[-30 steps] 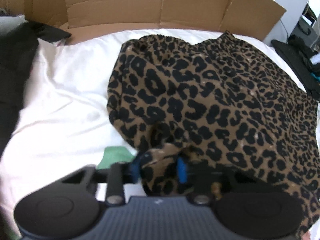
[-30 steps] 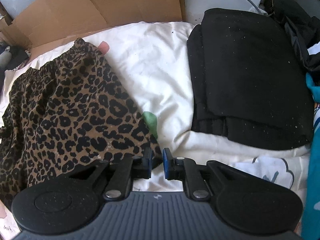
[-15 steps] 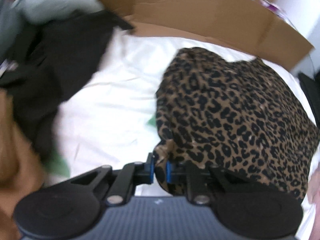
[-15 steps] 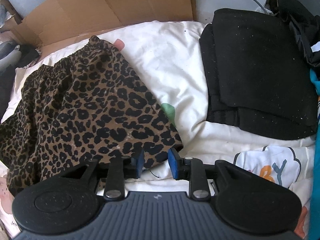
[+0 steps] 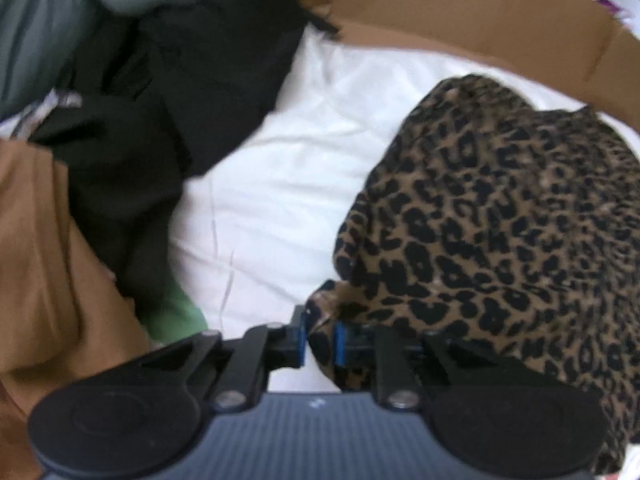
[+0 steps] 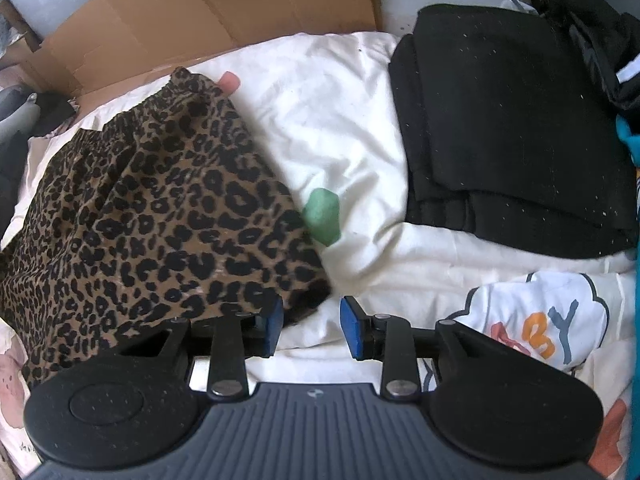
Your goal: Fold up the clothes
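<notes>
1. Leopard-print skirt [image 6: 160, 216] lies on the white sheet [image 5: 288, 184], its elastic waistband at the far side near the cardboard [image 6: 208, 4]; the near hem sits right at both grippers.
2. The left gripper [image 5: 321, 340] has a bunched corner of the hem between its blue pads [image 5: 299, 340]; its jaws are opening, so the grip looks loose, and I judge it should clamp again before any lift.
3. The right gripper [image 6: 311, 330] is released; its jaws are opening, and only the dark tip of the hem corner lies beside the left pad, with nothing pinched.
4. To do the fold well, the right gripper probably needs to slide onto that hem corner and close on one layer of edge, not a wad; both corners should then rise together and travel toward the waistband, so the hem lands square on it.
5. Edges: the skirt's right edge runs diagonally from the waistband to the near corner; a green patch [image 6: 322, 216] shows on the sheet just beside it.
6. Room: bare sheet lies between the skirt and the folded black stack [image 6: 512, 128] on the right, and between the skirt and the loose black clothes [image 5: 168, 112] on the left; the brown garment [image 5: 44, 264] crowds the left gripper's near side; the cardboard wall bounds the far side, so the fold should stop short of it.
</notes>
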A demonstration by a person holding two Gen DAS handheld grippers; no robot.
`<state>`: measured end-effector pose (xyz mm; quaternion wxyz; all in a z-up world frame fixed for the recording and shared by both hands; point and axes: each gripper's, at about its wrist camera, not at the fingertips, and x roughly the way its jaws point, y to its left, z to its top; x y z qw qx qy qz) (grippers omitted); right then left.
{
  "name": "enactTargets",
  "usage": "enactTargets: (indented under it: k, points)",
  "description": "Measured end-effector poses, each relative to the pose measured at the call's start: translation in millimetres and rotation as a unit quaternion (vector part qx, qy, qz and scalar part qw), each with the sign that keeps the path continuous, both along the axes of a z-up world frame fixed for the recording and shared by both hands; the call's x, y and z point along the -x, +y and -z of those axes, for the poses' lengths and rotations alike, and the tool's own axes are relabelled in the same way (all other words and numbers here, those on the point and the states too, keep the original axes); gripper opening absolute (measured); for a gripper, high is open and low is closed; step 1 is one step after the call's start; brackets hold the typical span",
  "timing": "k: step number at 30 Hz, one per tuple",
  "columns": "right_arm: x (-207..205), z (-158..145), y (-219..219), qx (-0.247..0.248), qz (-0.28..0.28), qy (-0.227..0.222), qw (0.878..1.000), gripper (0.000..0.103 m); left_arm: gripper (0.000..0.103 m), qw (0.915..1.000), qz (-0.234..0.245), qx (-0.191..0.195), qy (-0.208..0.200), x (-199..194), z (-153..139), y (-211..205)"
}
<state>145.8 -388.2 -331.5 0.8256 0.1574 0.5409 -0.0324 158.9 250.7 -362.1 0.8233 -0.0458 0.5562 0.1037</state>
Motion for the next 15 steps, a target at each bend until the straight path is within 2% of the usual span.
enactTargets:
  k: [2,4,6,9,15]
  points:
    - [0,4,-6,-0.007,0.009,-0.002,1.0,0.044,0.02,0.9998,-0.014,0.01,0.006,5,-3,-1]
    - [0,5,-10,-0.014,0.017,-0.011,1.0,0.053,0.031,0.9999,-0.012,0.011,-0.002,3,-10,-10]
    - [-1,6,-12,-0.022,0.023,-0.021,0.999,0.056,0.041,0.9999,-0.007,0.012,-0.01,2,-20,-20]
    - [-2,8,-13,-0.032,0.025,-0.03,0.999,0.057,0.044,0.9995,0.007,0.026,-0.017,-3,-33,-38]
    - [-7,24,-7,-0.041,-0.001,-0.034,0.999,0.057,0.045,0.9975,0.053,0.042,-0.019,-11,-50,-82]
